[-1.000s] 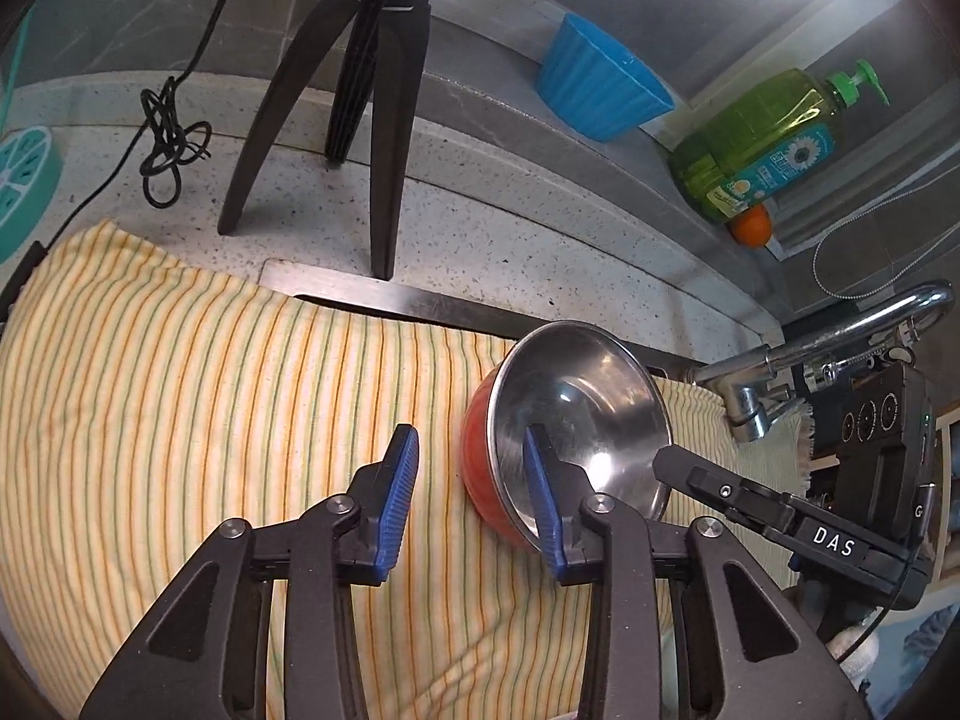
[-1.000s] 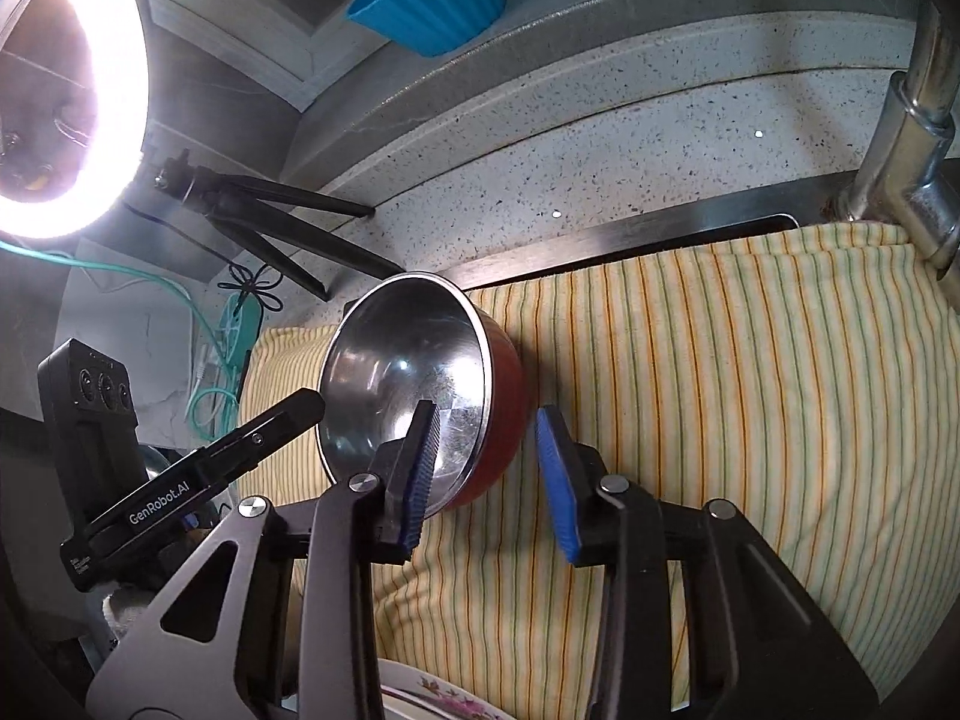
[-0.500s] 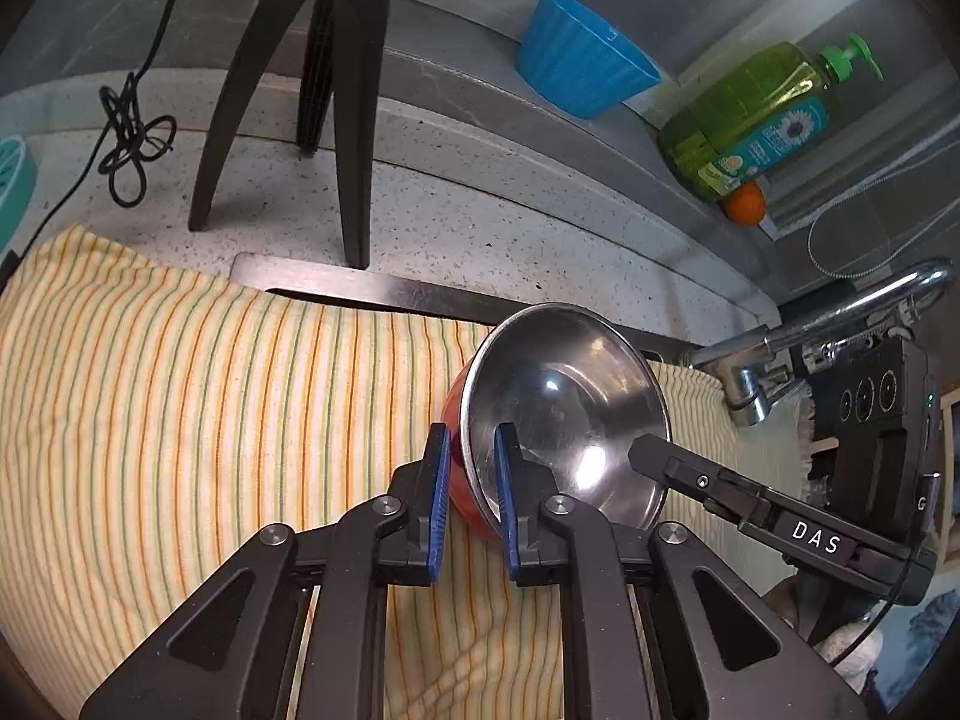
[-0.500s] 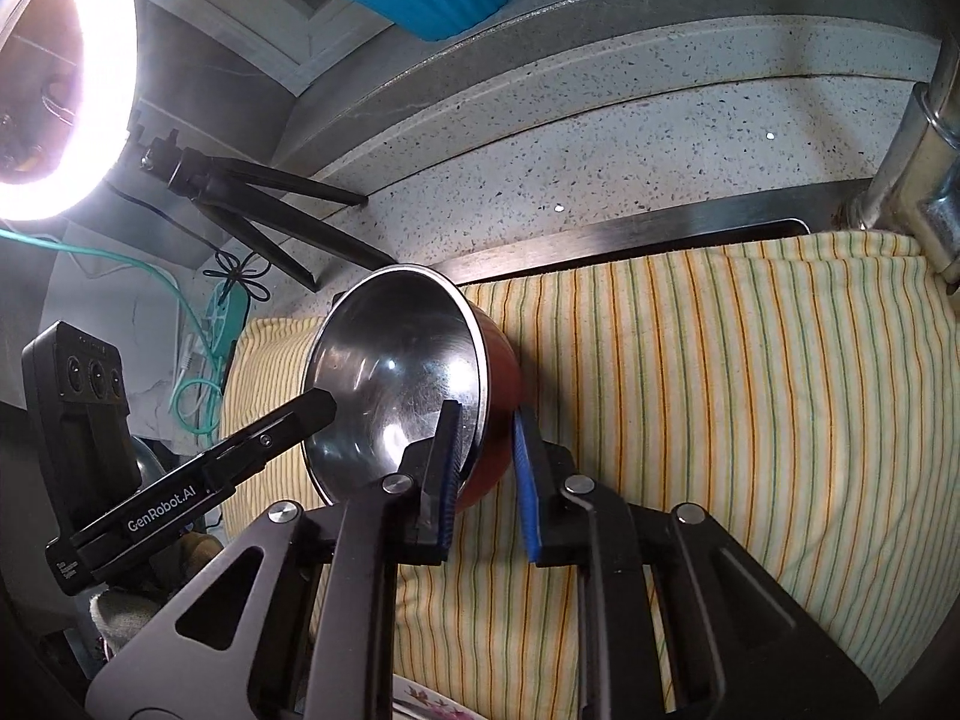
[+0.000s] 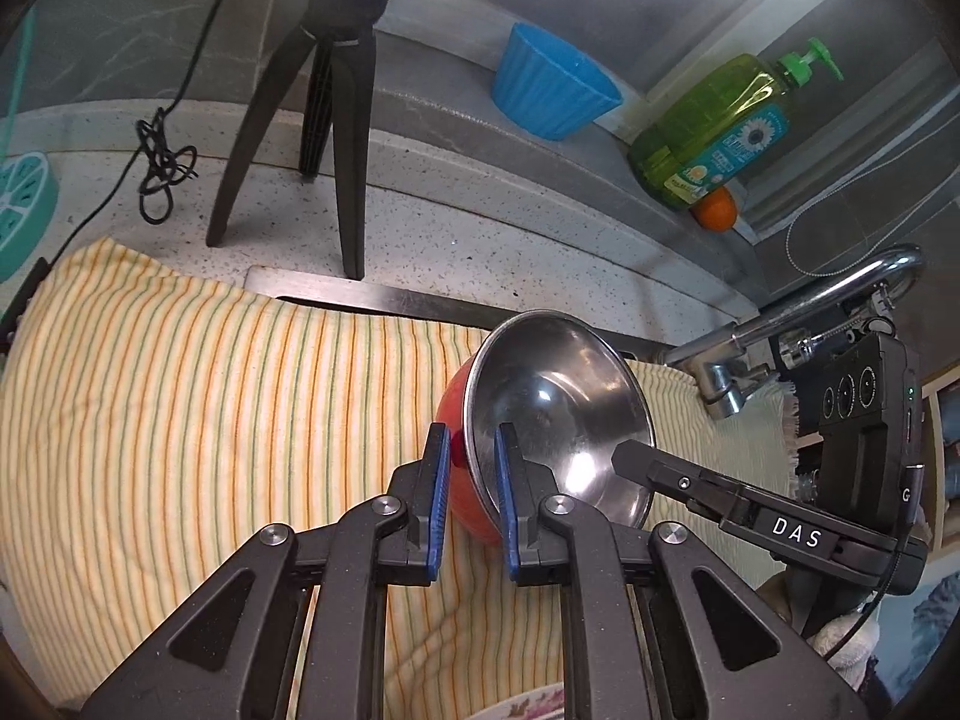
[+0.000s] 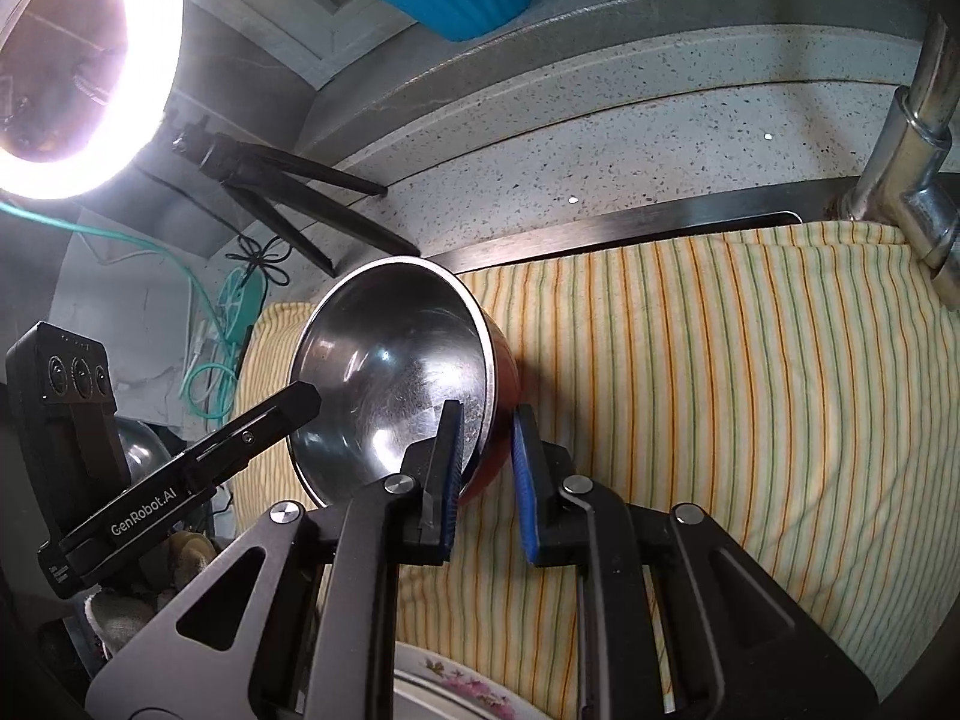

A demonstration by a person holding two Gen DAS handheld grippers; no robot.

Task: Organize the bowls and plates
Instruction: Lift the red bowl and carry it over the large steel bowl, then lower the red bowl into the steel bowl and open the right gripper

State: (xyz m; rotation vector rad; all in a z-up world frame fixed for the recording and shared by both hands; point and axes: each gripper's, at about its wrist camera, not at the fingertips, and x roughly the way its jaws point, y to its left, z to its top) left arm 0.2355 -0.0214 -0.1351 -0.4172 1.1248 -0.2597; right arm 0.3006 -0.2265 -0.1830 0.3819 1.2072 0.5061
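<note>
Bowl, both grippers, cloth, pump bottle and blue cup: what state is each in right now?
Bowl: tilted, rim gripped on both sides.
Left gripper: shut on bowl rim.
Right gripper: shut on bowl rim.
Striped cloth: spread out.
Pump bottle: leaning.
Blue cup: upright, open.

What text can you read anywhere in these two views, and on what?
"DAS": black finger of the right gripper, in the left wrist view.
"GenRobot.AI": black finger of the left gripper, in the right wrist view.
"G": black camera block.
Green soap bottle label: too blurred to read.

home kitchen: speckled counter [image 5: 480,240], sink tap [image 5: 810,312], dish soap bottle [image 5: 714,132]
</note>
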